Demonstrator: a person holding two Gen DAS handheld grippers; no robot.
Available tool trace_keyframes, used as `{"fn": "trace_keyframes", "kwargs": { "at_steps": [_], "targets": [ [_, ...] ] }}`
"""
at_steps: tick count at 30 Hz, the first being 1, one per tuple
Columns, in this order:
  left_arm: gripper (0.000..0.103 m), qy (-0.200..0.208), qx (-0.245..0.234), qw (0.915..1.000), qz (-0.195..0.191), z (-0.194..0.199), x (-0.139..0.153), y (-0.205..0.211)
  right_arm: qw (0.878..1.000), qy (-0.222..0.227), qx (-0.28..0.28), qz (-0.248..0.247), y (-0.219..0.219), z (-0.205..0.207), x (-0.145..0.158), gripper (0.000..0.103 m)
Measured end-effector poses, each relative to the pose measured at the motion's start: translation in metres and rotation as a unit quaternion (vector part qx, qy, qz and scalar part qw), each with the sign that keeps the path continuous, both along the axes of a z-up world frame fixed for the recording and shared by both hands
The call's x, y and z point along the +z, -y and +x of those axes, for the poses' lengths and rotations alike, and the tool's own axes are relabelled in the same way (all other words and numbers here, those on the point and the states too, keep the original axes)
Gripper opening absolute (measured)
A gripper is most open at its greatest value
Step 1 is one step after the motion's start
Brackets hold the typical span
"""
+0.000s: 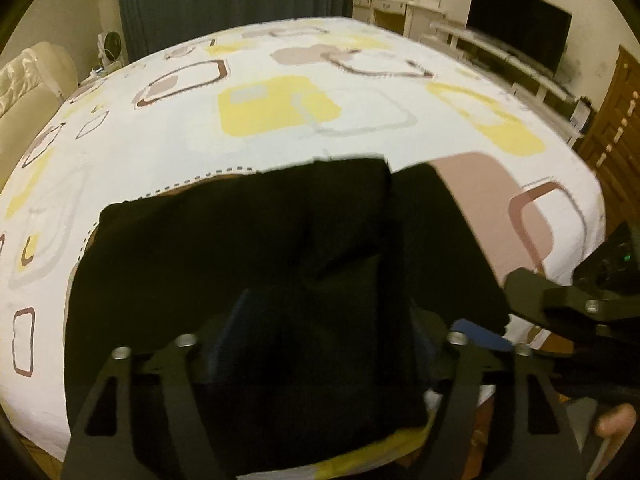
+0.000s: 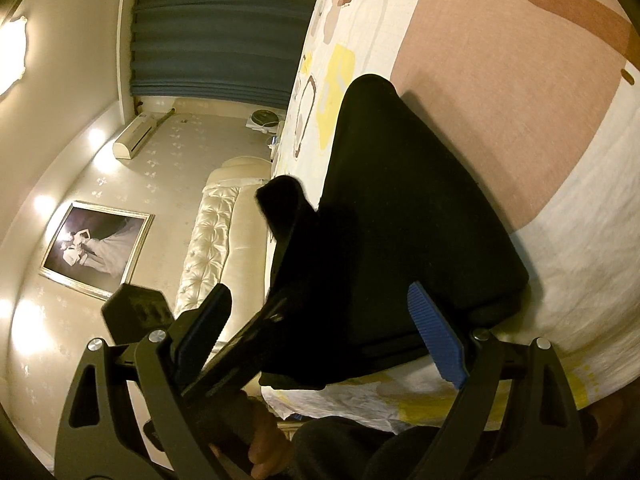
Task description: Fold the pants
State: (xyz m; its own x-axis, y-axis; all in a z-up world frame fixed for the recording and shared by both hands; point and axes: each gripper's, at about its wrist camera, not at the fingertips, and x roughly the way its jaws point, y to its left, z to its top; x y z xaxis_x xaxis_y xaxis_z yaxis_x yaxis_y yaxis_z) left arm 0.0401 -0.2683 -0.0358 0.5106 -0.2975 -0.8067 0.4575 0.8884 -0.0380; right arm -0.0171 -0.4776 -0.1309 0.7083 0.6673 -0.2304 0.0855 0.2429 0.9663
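The black pants (image 1: 248, 248) lie folded in layers on the patterned bed sheet (image 1: 280, 116), near the bed's front edge. My left gripper (image 1: 320, 344) is over the near end of the pants; a fold of black cloth fills the gap between its blue pads, which stand apart. My right gripper (image 2: 320, 336) is rolled on its side at the pants' right edge (image 2: 400, 220), with its blue pads (image 2: 436, 340) wide apart and the cloth's edge between them. It also shows in the left wrist view (image 1: 560, 300) at the right.
A padded cream headboard (image 1: 28, 80) stands at the left of the bed. A white dresser with mirror (image 1: 396, 4) and a TV on a low shelf (image 1: 520, 36) stand behind the bed. A wooden door (image 1: 616, 120) is at the right.
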Motion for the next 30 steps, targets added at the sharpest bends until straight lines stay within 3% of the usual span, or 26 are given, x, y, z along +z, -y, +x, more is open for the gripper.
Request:
{"fn": "trace_keyframes", "kwargs": {
  "at_steps": [8,15,19,23,30],
  "targets": [
    [0.078,-0.036,0.003,0.9957,-0.085,-0.007,0.029,-0.039,1.000,0.004,0.001,-0.003,0.002,-0.001,0.000,0.090],
    [0.084,0.010,0.050,0.9941,-0.096,-0.008,0.051,-0.126,1.000,0.004,0.003,-0.006,0.002,-0.001,0.001,0.090],
    [0.085,-0.009,0.097,0.9893,-0.109,0.009,0.036,-0.187,1.000,0.004,0.005,-0.010,0.002,-0.001,0.002,0.090],
    [0.085,-0.068,0.137,0.9769,-0.150,0.025,0.003,-0.242,1.000,0.002,0.005,-0.018,0.002,0.000,0.002,0.090],
    [0.085,-0.137,0.136,0.9638,-0.184,0.040,-0.040,-0.261,0.998,-0.014,0.017,-0.051,-0.002,0.002,0.013,0.090]
  ]
}}
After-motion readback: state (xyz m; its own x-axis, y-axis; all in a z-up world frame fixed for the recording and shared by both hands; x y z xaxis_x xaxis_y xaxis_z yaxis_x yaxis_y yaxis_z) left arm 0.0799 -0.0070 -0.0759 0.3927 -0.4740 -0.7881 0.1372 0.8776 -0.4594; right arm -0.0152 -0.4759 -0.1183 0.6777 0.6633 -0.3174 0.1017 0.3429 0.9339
